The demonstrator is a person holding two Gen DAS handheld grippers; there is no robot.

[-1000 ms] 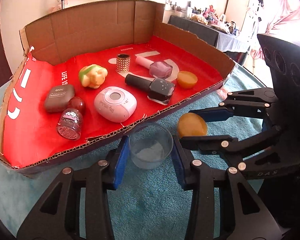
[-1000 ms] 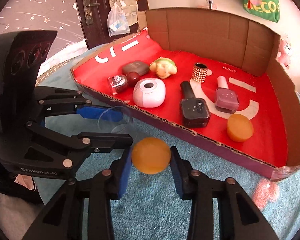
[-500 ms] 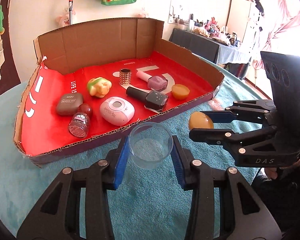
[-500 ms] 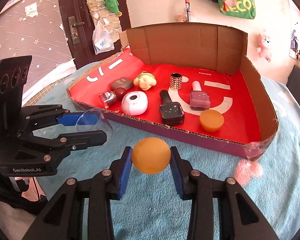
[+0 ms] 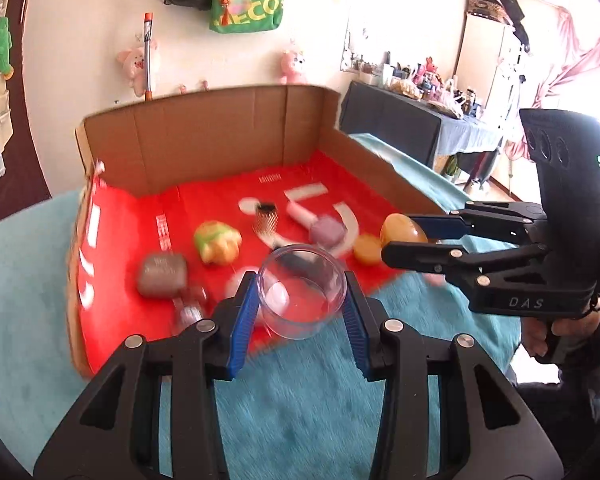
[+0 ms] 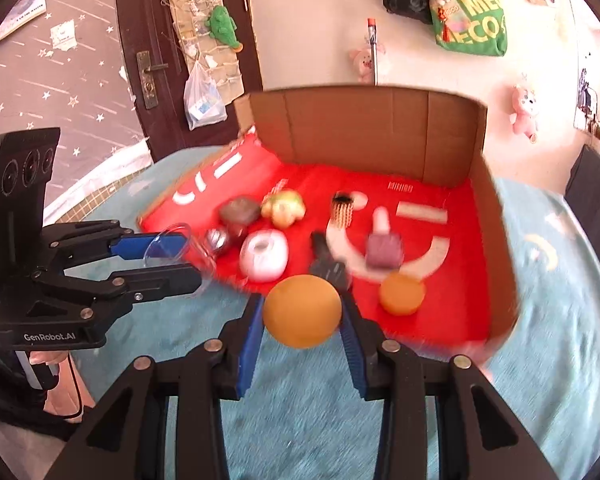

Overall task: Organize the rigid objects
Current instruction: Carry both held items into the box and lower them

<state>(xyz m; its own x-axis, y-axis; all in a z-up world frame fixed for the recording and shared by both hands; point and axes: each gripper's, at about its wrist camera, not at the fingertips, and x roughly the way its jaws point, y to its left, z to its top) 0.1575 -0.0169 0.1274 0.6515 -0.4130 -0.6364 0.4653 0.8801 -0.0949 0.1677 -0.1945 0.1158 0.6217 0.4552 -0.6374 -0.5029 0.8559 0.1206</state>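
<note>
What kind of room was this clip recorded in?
Most likely a lived-in home, perhaps a bedroom: plush toys and a green tote bag hang on the wall, and a cluttered side table stands at the back.

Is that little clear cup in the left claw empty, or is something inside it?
Empty, as far as shows: the clear cup, clamped in the left gripper, shows only the red tray through its walls.

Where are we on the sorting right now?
Done: several items already lie in the red-lined cardboard box, including an orange disc. In hand: the left gripper holds a clear cup, and the right gripper holds an orange ball; both are in the air. Left: setting those two down.
</note>
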